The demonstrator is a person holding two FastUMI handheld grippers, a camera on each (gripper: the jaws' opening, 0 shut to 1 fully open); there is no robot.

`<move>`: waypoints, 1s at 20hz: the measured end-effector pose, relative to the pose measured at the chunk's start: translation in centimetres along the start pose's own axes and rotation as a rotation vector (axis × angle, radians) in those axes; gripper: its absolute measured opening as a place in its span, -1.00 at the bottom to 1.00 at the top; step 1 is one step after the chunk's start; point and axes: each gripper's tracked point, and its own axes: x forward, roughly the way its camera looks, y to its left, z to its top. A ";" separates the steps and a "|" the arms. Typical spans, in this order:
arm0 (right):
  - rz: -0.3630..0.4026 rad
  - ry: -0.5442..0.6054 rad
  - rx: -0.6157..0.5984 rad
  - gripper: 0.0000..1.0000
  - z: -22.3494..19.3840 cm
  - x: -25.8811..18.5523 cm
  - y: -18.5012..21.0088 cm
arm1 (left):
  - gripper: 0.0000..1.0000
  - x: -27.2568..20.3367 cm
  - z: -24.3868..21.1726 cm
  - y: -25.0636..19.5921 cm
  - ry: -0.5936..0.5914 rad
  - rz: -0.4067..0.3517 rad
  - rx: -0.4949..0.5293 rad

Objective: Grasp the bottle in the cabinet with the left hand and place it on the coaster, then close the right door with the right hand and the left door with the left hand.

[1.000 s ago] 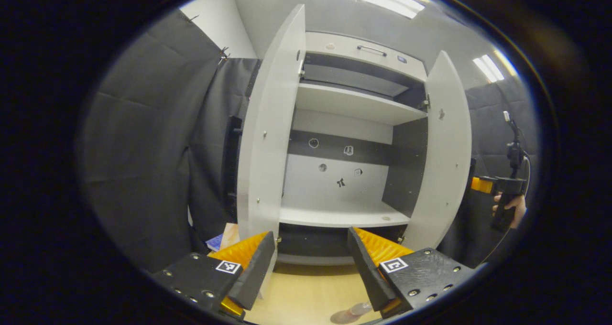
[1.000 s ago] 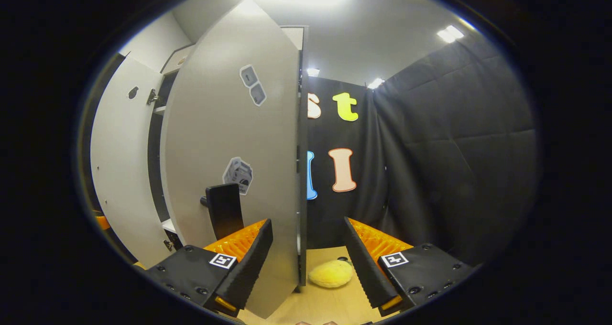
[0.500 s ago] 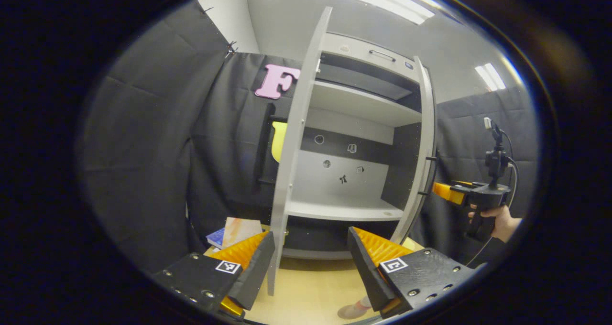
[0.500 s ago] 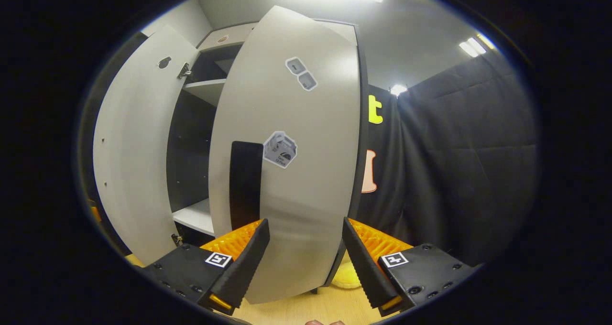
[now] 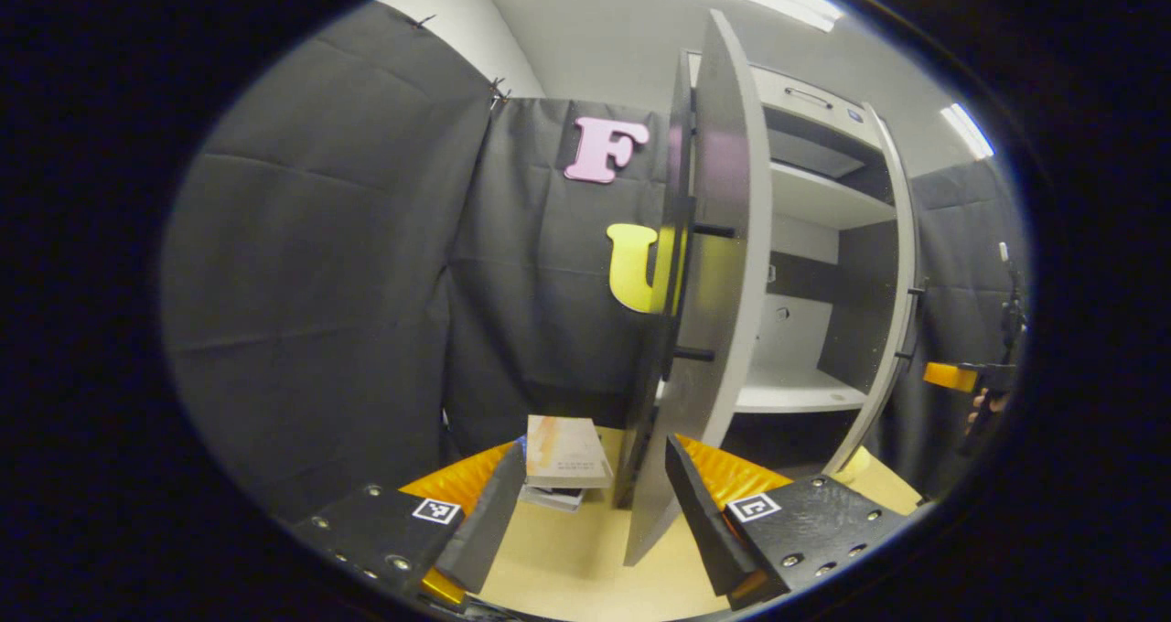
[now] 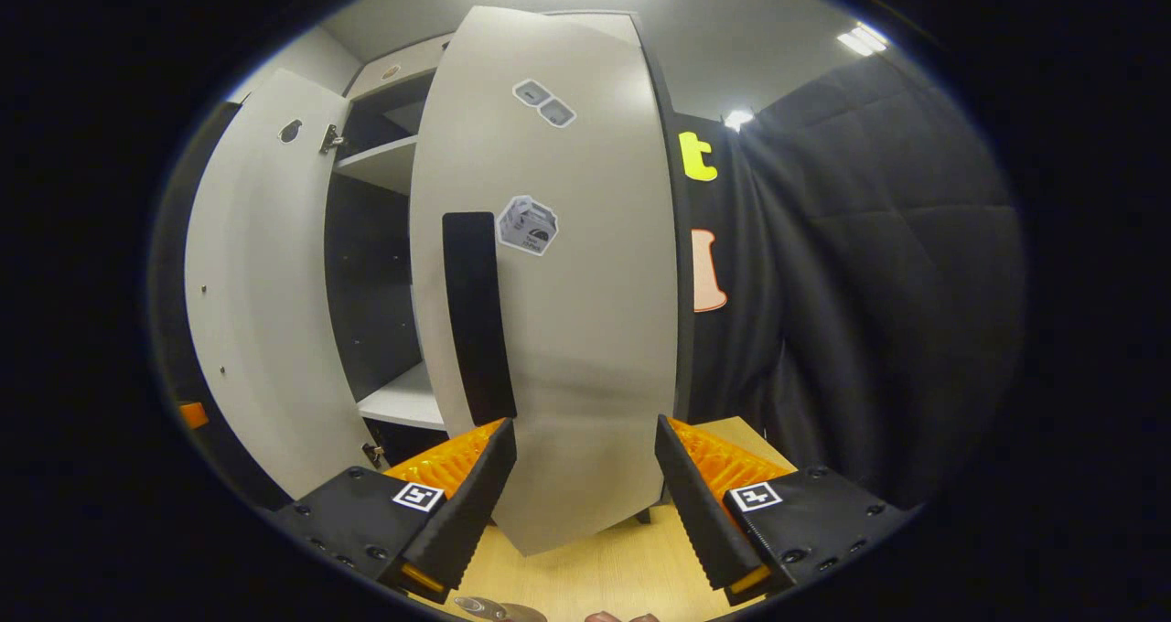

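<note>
In the right gripper view, our right gripper (image 6: pixel 585 489) sits nearest, its fingers apart and holding nothing. Just beyond them stands the right door (image 6: pixel 558 329), seen from its outer face, with its dark handle (image 6: pixel 476 316) just left of the gap between the fingers. We cannot tell whether a finger touches the panel. At the near edge of the bench (image 6: pixel 595 576), a small sliver of what may be the bottle (image 6: pixel 489 609) shows; too little is visible to say whether it stands on the coaster. Farther back, the cabinet shelf (image 6: pixel 402 402) is bare, and the left door (image 6: pixel 261 329) hangs wide open.

In the left gripper view, our left gripper (image 5: pixel 590 503) is also parted and empty. Between its fingers rises the lower part of the left door (image 5: pixel 704 329), nearly edge-on. Some books (image 5: pixel 563 453) lie on the bench beyond the fingers, left of the door's foot.

We judge the right door to be partway closed. The risks from here:
- a push too near the handle could catch a finger on it;
- an off-centre push may slide off the smooth panel;
- swinging the left door early could make the two doors meet edge to edge.
</note>
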 end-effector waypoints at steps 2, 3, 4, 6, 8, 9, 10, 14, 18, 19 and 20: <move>0.002 0.006 -0.002 0.93 -0.5 -0.4 0.2 | 0.79 1.4 1.5 1.0 -0.016 -0.015 -0.008; 0.005 0.012 -0.005 0.92 -0.8 -0.8 0.3 | 0.79 2.1 2.5 1.7 -0.032 -0.019 -0.006; 0.007 0.018 -0.007 0.92 -1.2 -1.1 0.3 | 0.79 2.7 3.8 2.1 -0.048 -0.035 -0.003; 0.008 0.027 -0.001 0.87 -1.7 -1.8 0.6 | 0.80 4.3 5.9 1.7 -0.065 -0.088 0.005; 0.012 0.035 0.011 0.92 -2.3 -2.3 0.9 | 0.79 5.9 8.1 2.4 -0.094 -0.108 0.025; 0.014 0.037 0.013 0.92 -2.6 -2.5 1.0 | 0.79 6.7 9.0 2.1 -0.102 -0.129 0.036; 0.017 0.037 0.013 0.92 -2.7 -2.8 1.1 | 0.79 7.4 10.1 1.8 -0.113 -0.144 0.047; -0.004 0.027 0.019 0.87 -3.2 -3.6 0.1 | 0.79 8.9 13.1 0.1 -0.149 -0.198 0.086; -0.051 0.048 0.053 0.92 -4.3 -4.1 -1.3 | 0.78 9.7 12.9 -1.3 -0.142 -0.220 0.157; -0.063 0.047 0.052 0.92 -4.5 -4.3 -1.7 | 0.86 10.0 12.8 -1.6 -0.137 -0.219 0.178; -0.075 0.046 0.049 0.92 -4.6 -4.4 -2.0 | 0.78 10.1 12.5 -1.5 -0.130 -0.216 0.193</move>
